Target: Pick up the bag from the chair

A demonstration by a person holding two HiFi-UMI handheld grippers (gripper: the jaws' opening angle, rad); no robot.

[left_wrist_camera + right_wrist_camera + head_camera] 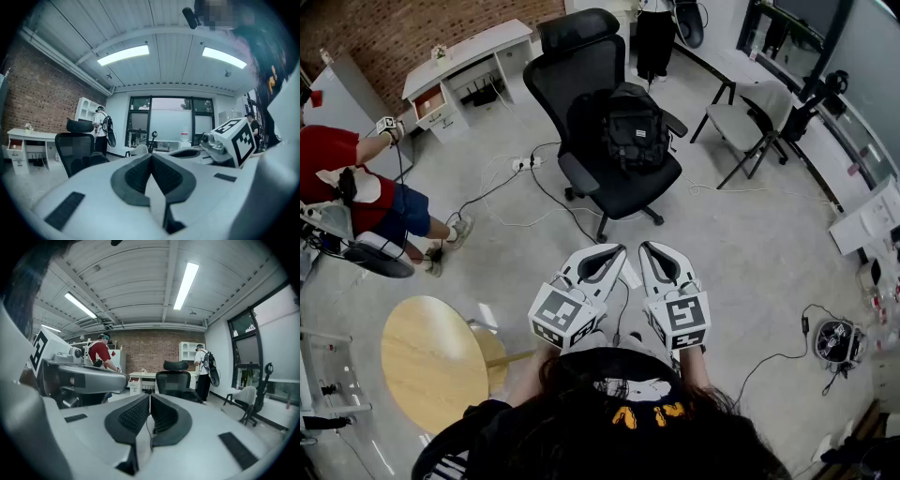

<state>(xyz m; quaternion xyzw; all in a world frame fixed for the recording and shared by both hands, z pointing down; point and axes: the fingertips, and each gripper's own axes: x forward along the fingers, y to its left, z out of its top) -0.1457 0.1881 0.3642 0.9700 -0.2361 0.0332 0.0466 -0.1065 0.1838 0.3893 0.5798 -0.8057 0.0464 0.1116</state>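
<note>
Facing a black mesh office chair (574, 77), a person holds the left claw (613, 251) and right claw (649, 247) side by side, both closed and empty. The black fabric backpack (635, 131) sits upright on the seat, well ahead, about equally near each.

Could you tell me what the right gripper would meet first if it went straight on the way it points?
Probably the black office chair with the backpack on its seat. The shut right gripper aims at it with only floor between, though depth is hard to judge.
</note>
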